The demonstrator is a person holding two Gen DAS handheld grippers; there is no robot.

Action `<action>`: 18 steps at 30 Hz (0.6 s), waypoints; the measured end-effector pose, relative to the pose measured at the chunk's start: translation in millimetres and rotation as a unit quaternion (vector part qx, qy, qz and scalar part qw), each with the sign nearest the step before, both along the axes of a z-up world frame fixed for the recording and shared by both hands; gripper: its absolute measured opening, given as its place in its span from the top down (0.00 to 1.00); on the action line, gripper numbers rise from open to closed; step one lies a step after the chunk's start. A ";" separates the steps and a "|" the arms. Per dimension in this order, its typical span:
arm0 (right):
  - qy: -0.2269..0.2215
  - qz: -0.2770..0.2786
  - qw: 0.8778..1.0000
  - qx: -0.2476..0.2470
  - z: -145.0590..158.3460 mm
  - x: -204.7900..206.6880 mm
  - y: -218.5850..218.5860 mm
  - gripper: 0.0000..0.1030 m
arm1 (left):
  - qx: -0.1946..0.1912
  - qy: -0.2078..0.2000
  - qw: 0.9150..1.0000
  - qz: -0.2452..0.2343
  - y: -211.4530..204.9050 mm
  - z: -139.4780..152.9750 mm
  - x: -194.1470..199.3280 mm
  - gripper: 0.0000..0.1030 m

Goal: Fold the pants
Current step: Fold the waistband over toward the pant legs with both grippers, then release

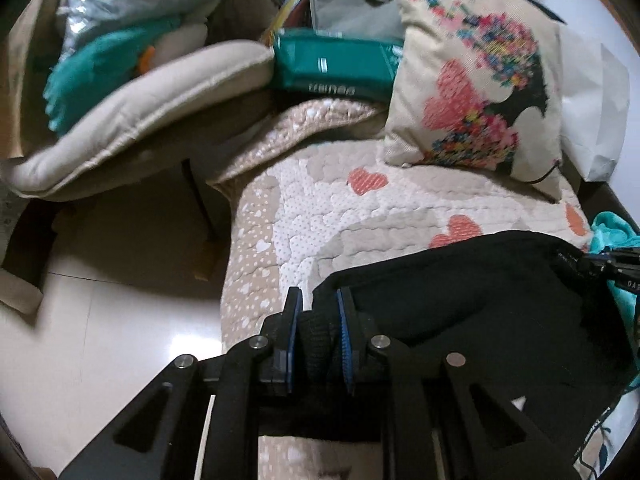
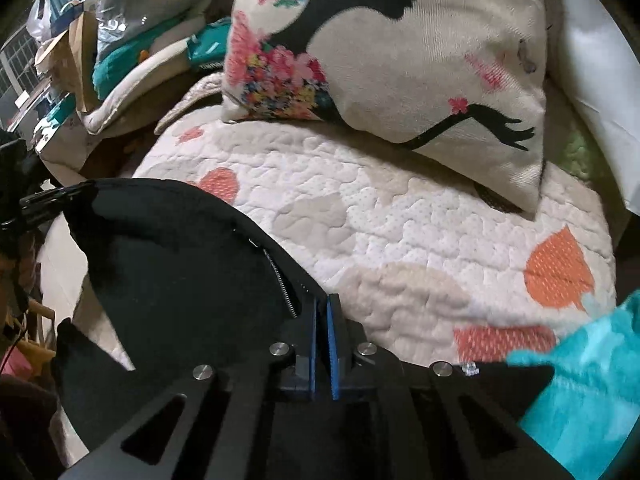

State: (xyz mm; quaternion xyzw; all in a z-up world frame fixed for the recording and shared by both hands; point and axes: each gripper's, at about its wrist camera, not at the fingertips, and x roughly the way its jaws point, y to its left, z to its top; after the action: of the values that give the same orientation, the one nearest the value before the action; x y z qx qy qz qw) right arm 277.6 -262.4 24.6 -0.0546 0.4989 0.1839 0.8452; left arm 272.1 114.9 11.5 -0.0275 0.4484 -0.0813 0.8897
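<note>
Black pants (image 1: 472,304) hang stretched between my two grippers above a quilted sofa seat (image 1: 340,208). In the left wrist view my left gripper (image 1: 318,300) is shut on a bunched edge of the pants. In the right wrist view my right gripper (image 2: 322,304) is shut on the pants' edge beside the zipper (image 2: 282,280), with the pants (image 2: 172,264) spreading to the left. The right gripper also shows at the left wrist view's right edge (image 1: 612,266), and the left gripper at the right wrist view's left edge (image 2: 36,200).
A flowered cushion (image 1: 480,88) leans at the back of the seat (image 2: 400,240). A teal cloth (image 2: 588,384) lies at the seat's right. A beige pad (image 1: 140,112), a teal box (image 1: 336,64) and bags pile up to the left, above tiled floor (image 1: 100,320).
</note>
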 end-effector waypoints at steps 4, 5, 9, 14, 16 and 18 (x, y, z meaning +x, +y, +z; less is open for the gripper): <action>-0.010 -0.005 1.000 0.005 14.0 -26.9 0.3 0.95 | 0.007 -0.016 1.000 0.000 1.1 21.4 -29.5 0.84; -0.013 -0.006 1.000 0.005 17.9 -34.4 0.5 0.95 | 0.009 -0.019 1.000 -0.001 1.2 24.9 -37.2 0.84; -0.017 -0.006 1.000 0.002 26.8 -62.7 0.8 0.95 | 0.024 -0.031 0.999 -0.004 -0.5 34.5 -70.9 0.84; -0.016 0.001 1.000 -0.010 29.1 -101.9 3.8 0.95 | 0.035 -0.042 0.998 -0.006 -3.0 36.2 -116.8 0.84; -0.012 0.006 1.000 -0.017 26.4 -119.6 4.8 0.95 | 0.046 -0.042 0.998 -0.009 -5.7 32.8 -135.0 0.84; -0.007 0.010 1.000 -0.026 22.0 -133.4 5.8 0.95 | 0.061 -0.037 0.997 -0.011 -9.8 27.1 -151.7 0.84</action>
State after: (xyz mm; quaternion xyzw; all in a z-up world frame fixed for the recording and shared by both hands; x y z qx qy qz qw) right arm 144.2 -256.7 46.5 -0.0828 0.4972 0.1792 0.8449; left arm 120.4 105.1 38.6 0.0347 0.4199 -0.0641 0.9046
